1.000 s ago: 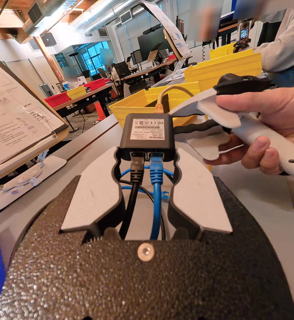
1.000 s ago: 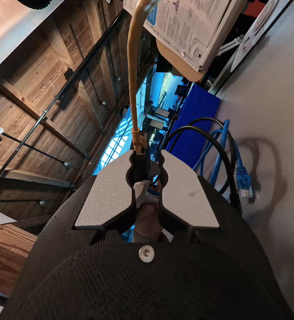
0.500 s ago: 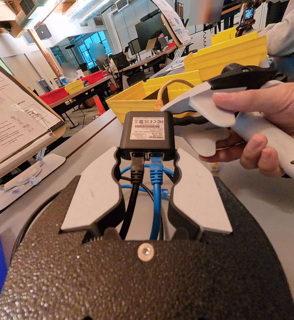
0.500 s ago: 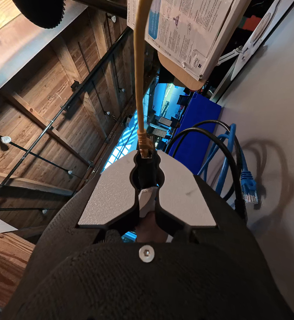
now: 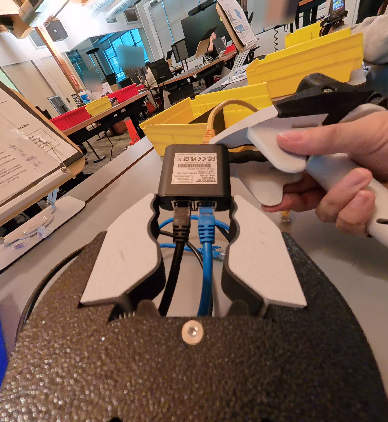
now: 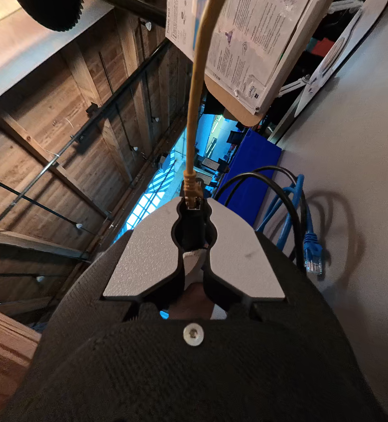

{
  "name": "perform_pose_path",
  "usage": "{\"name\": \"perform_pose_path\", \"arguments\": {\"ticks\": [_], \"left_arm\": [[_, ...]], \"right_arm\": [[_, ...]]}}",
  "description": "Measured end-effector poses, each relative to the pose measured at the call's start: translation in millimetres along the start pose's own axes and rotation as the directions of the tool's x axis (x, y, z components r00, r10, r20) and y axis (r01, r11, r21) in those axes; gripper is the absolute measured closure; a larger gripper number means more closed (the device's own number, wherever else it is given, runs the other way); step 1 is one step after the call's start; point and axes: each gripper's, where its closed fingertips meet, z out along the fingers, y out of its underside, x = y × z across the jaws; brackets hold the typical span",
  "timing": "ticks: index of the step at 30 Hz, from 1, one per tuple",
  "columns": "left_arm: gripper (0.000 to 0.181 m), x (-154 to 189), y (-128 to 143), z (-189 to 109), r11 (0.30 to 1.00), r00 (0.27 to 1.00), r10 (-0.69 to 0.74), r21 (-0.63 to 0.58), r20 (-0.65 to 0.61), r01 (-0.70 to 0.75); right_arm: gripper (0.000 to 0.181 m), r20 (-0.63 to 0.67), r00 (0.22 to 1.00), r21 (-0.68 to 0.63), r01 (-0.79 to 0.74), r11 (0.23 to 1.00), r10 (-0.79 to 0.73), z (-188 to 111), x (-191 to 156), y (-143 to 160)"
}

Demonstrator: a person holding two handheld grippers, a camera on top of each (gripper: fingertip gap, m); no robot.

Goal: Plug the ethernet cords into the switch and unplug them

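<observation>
Together we hold the black switch [image 5: 194,172] above the table [image 5: 339,258]: our left gripper [image 5: 194,206] clamps its near end, our right gripper [image 6: 194,202] its far end, beside the plugged yellow cord [image 6: 194,114].

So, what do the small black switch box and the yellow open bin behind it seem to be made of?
The small black switch box looks like matte moulded plastic: soft sheen, rounded edges. The yellow open bin looks like glossy rigid plastic: thin walls, even colour. Both are judged by look only.
</observation>
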Motion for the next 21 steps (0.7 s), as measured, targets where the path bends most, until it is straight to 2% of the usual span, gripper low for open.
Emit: {"name": "perform_pose_path", "arguments": {"ticks": [4, 10, 14, 19, 21], "left_arm": [[0.123, 1, 4, 5, 1.0, 0.999, -0.023, -0.02, 0.022, 0.023], [0.123, 0, 5, 11, 0.997, 0.996, -0.044, -0.056, 0.082, 0.049], [0.123, -3, 4, 12, 0.998, 0.992, -0.045, -0.047, 0.117, 0.051], [0.123, -6, 2, 12, 0.999, 0.989, 0.003, -0.05, 0.15, 0.005], [0.123, -7, 4, 10, 0.998, 0.987, 0.03, -0.053, 0.159, -0.022]], "right_arm": [[0.167, -0.053, 0.996, 0.001, 0.078, 0.997, -0.078, -1, 5, -4], [0.168, -0.036, 0.992, -0.012, 0.124, 0.992, -0.124, 2, 11, -10], [0.172, -0.004, 0.961, -0.027, 0.276, 0.961, -0.276, 5, 8, -15], [0.171, 0.01, 0.937, -0.039, 0.35, 0.936, -0.35, 6, 3, -19], [0.172, -0.006, 0.923, -0.012, 0.386, 0.923, -0.386, 3, 2, -33]]}}
